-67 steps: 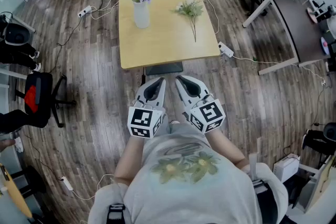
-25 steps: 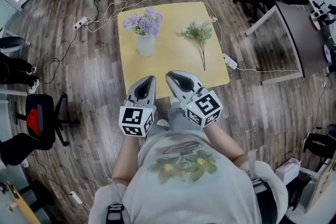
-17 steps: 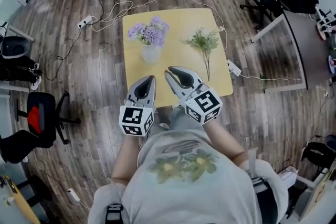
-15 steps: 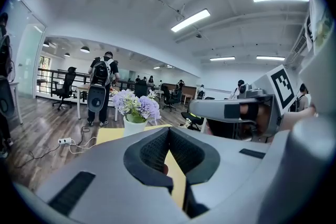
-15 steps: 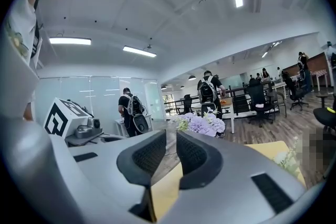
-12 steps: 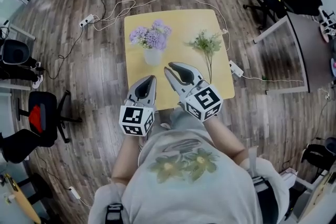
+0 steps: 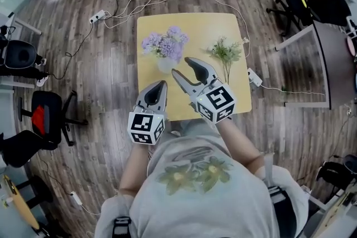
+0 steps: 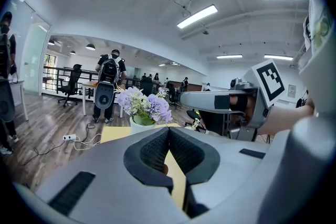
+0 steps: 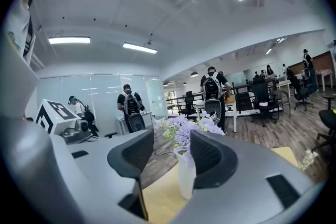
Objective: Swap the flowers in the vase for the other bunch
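— What is recorded of the claws?

— The jaws of the right gripper [image 7: 179, 66] have just been opened. Nothing is held, and the vase [image 7: 165, 66] is sighted ahead, not yet reached. The left gripper [image 7: 160, 85] is clenched, empty.

— Containers?

— The purple flowers [image 7: 164, 44] are contained in the vase; water cannot be judged. The green bunch [image 7: 226, 56] is laid on the table [image 7: 150, 28], near it. Removal is judged next.

The left gripper [image 8: 168, 132] holds its grey jaws tip to tip with nothing between them, aimed at a white ceramic vase [image 8: 139, 125] of lilac and cream flowers [image 8: 143, 105] on a pale yellow wooden table [image 8: 113, 134]. A small green sprig with white blossoms [image 8: 196, 124] shows just right of the vase. Behind, a person wearing a backpack [image 8: 110, 72] stands on the grey-brown plank floor [image 8: 37, 128], where a white power strip [image 8: 70, 138] trails cables.
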The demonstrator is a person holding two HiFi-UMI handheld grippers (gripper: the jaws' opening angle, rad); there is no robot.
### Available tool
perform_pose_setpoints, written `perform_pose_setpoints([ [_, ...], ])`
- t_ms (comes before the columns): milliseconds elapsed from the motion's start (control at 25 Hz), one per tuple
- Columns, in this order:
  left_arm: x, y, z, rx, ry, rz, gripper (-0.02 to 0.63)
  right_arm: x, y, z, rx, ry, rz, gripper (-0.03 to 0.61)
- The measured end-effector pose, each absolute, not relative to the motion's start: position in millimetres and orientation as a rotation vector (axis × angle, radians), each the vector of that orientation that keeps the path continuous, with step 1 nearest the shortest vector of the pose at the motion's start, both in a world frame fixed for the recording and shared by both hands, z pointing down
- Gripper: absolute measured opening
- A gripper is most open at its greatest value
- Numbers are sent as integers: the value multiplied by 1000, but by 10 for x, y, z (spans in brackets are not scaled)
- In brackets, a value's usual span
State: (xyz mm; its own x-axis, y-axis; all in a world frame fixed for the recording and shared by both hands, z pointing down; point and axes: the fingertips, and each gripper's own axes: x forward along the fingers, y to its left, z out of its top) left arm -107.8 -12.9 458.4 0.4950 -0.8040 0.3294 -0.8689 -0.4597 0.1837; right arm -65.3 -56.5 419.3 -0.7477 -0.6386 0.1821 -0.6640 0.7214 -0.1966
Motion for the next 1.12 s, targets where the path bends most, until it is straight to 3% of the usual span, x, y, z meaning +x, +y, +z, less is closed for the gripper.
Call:
perform_pose_setpoints([
  [520, -1268, -279, 4677, 2328, -1485, 286, 18, -730, -1124, 4408, 1173, -2700, 303, 253],
  [1120, -1435, -303, 4728, 2266, -1525, 273, 18, -1038, -1363, 4743, 1108, -2639, 330, 255],
])
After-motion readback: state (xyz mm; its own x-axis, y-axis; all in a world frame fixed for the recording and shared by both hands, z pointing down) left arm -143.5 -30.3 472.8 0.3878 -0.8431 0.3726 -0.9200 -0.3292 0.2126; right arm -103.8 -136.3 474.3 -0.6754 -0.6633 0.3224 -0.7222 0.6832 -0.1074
